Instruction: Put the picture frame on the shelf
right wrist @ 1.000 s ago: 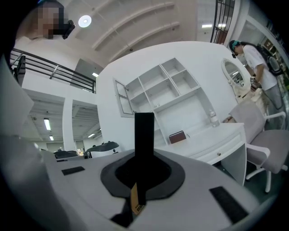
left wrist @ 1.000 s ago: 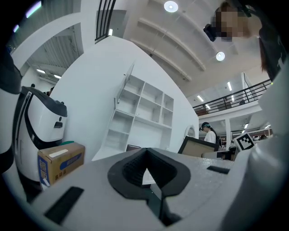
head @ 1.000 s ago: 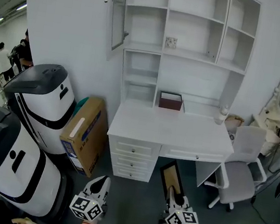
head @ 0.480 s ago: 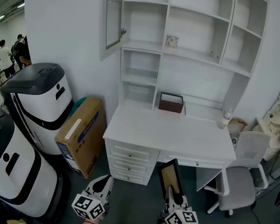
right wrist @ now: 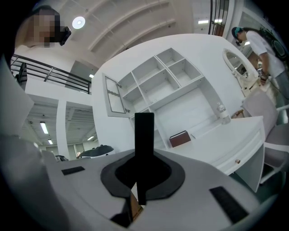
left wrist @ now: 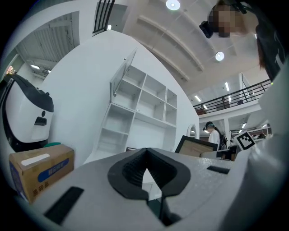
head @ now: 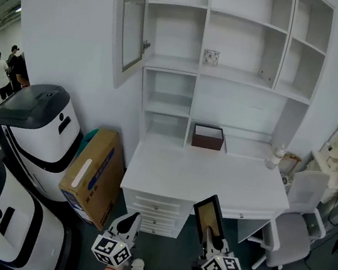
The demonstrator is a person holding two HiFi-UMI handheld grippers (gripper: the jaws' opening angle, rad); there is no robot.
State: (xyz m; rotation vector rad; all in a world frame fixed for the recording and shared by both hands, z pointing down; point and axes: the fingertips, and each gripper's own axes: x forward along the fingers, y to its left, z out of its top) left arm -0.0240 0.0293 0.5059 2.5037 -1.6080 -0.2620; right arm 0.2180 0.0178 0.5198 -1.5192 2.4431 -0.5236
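The picture frame point(head: 208, 218), black-edged with a tan face, stands upright in front of the white desk point(head: 206, 178); my right gripper point(head: 210, 238) is shut on its lower edge. In the right gripper view the picture frame point(right wrist: 144, 144) shows edge-on as a black bar rising between the jaws of the right gripper point(right wrist: 139, 182). My left gripper point(head: 130, 220) hangs level beside it, shut with nothing in it. The left gripper view shows the left gripper point(left wrist: 146, 173) and the picture frame point(left wrist: 195, 145) off to its right. White shelves point(head: 229, 74) rise above the desk.
A brown box point(head: 208, 137) sits at the back of the desk, a bottle point(head: 275, 155) at its right. A small picture point(head: 210, 57) stands on a shelf. A glass cabinet door point(head: 129, 17) hangs open. Cardboard box point(head: 93, 173), white machines point(head: 36, 129) left; chair point(head: 297, 228) right.
The view has drawn nearer to the desk and tilted up. The right gripper has carried the picture frame forward and slightly higher. Both grippers stay shut.
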